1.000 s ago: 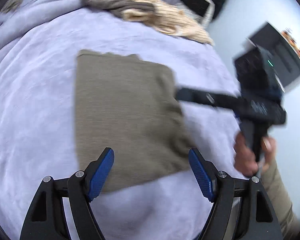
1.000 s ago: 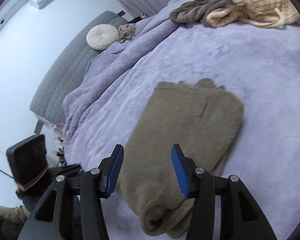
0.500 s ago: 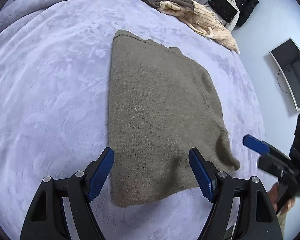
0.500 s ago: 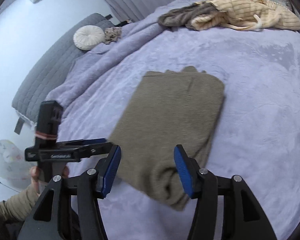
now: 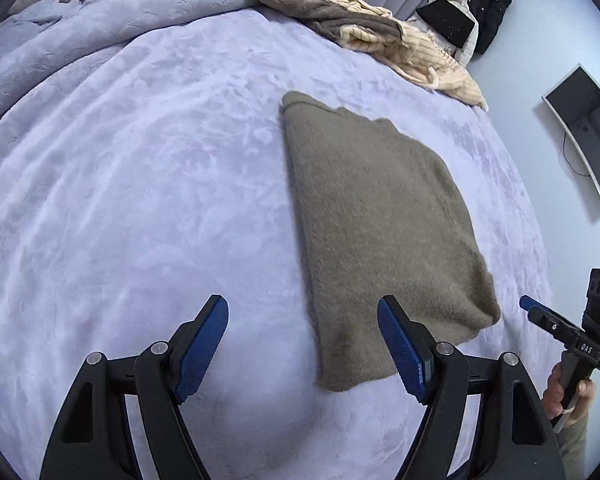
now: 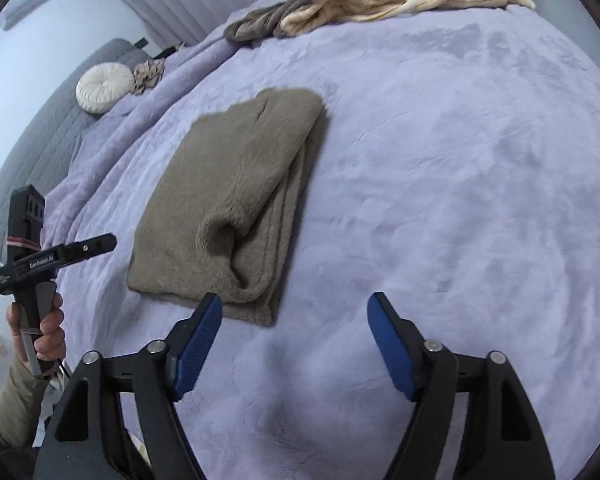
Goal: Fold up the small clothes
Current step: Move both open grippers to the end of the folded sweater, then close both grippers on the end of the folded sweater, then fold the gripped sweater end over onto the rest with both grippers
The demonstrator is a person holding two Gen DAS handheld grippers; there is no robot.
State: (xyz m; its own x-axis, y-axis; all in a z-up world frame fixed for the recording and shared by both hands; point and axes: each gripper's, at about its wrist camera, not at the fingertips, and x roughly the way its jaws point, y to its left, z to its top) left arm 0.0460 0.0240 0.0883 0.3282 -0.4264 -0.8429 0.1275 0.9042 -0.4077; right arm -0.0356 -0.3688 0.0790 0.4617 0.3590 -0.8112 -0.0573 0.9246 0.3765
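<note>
Both claws are drawing back off the folded sweater, right claw just spreading empty, left claw gaping empty, though the loose lower-centre roll is likely slumping open.

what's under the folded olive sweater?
The folded olive sweater lies flat on the lavender blanket, which shows all around it. Its stacked layers show at the near edge; anything between or beneath them is covered.

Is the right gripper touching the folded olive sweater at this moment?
Apart. In the right wrist view the right gripper stands open over bare blanket, the folded olive sweater beyond its left finger.
</note>
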